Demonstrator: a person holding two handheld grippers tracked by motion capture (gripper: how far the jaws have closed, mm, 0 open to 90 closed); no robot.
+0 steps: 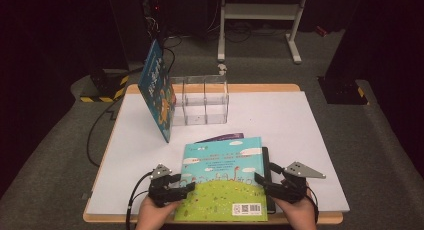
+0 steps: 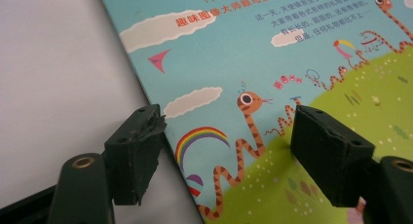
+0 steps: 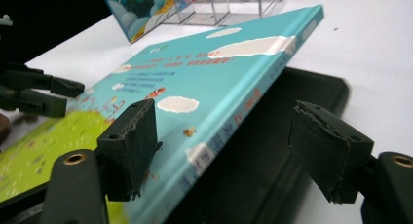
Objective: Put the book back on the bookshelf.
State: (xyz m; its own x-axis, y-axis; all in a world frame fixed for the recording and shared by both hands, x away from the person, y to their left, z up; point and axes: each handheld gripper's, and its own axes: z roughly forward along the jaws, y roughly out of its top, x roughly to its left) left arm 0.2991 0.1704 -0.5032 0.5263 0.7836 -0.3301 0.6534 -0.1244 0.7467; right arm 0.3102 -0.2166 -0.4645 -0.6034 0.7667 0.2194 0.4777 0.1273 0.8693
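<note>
Picture book [image 1: 225, 177] – spine edge raised

The picture book [image 1: 225, 177] carries Chinese text and a QR code [image 1: 247, 208].

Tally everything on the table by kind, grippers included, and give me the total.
Picture books with blue covers: 2, one lying flat, one leaning upright against the organizer.
Black book or pad under the flat one: 1.
Purple-edged item peeking out from beneath the flat book: 1.
Clear divided organizer: 1.
Handheld grippers: 2, left, right.
Total: 7
</note>
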